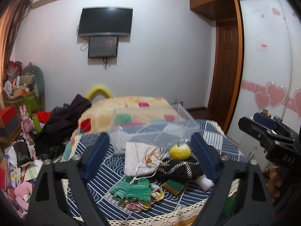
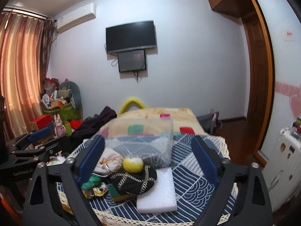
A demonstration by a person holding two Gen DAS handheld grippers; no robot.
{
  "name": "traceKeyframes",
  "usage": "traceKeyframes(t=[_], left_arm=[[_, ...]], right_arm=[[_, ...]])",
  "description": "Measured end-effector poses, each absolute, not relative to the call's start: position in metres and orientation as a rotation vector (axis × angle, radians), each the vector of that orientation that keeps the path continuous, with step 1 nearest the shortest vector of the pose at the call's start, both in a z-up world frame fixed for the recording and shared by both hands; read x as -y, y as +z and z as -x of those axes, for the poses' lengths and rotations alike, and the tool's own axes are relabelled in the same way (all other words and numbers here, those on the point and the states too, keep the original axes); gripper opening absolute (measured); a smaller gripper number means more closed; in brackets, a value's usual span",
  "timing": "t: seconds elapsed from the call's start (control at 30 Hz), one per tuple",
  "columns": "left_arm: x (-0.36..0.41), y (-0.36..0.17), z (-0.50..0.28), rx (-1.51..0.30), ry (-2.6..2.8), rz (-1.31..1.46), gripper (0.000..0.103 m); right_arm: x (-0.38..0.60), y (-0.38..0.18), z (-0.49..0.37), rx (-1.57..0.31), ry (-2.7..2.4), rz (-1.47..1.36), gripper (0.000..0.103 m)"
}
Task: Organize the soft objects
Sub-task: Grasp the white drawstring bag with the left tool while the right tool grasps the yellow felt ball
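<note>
I've got both grippers poised over the bed (image 1: 97, 171), its cover a navy quilt with white wave and stripe lines and a cream lace edge. My left gripper (image 1: 151, 156) has its blue-padded fingers (image 1: 97, 154) spread wide, nothing between the pads; the right gripper (image 2: 147, 162) is just as wide apart, also bare.

My landmark is the yellow felt ball (image 1: 180, 151), fuzzy and round. It sits on top of a black pouch (image 1: 178, 167) with zigzag metallic braid, soft and slumped. Just left of the ball, touching the pouch, lies a pale grey drawstring bag (image 1: 137, 162), smooth cloth, with a cord knot in orange. Nearer to me than the ball is a green ribbed knit piece (image 1: 135, 189), lying on some floral fabric (image 1: 143, 202). Under the pouch pokes a green-and-yellow sponge (image 1: 174, 186), and right of it a white foam block (image 2: 160, 192), flat and rectangular.

Behind the ball stands a clear plastic box (image 1: 150, 124), hard-sided, with bubble wrap (image 2: 156, 146) against it. Beyond that, a beige blanket (image 1: 131, 105) with coloured squares. On the white wall hangs a black TV (image 1: 106, 21); wooden door at right, striped curtains (image 2: 20, 75) at left.
</note>
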State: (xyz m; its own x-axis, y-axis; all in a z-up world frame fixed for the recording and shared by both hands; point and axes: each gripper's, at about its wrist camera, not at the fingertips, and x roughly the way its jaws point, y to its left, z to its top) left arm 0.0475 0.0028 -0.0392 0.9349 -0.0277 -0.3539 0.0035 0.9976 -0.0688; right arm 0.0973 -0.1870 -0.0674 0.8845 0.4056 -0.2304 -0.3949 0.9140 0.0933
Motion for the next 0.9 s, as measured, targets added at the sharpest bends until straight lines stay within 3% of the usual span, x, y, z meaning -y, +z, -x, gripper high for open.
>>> traceKeyframes(t=[0.23, 0.33, 0.5, 0.57, 0.63, 0.7, 0.9], left_arm=[[-0.019, -0.077, -0.093, -0.509, 0.003, 0.111, 0.072], [-0.031, -0.094, -0.110, -0.567, 0.022, 0.123, 0.062], [-0.040, -0.108, -0.133, -0.631, -0.019, 0.149, 0.062], [-0.040, -0.113, -0.141, -0.652, -0.033, 0.152, 0.063], [-0.038, -0.120, -0.153, -0.683, -0.041, 0.156, 0.080], [-0.038, -0.126, -0.158, -0.696, -0.057, 0.169, 0.086], [-0.034, -0.139, -0.178, -0.757, -0.087, 0.171, 0.088]], right_arm=[[0.185, -0.094, -0.127, -0.383, 0.444, -0.051, 0.064], [0.179, -0.101, -0.134, -0.425, 0.464, -0.045, 0.061], [0.162, -0.110, -0.146, -0.483, 0.505, -0.015, 0.060], [0.152, -0.112, -0.154, -0.496, 0.515, 0.004, 0.060], [0.144, -0.115, -0.157, -0.513, 0.522, 0.024, 0.060], [0.138, -0.119, -0.165, -0.532, 0.525, 0.040, 0.060], [0.130, -0.130, -0.178, -0.589, 0.525, 0.060, 0.060]])
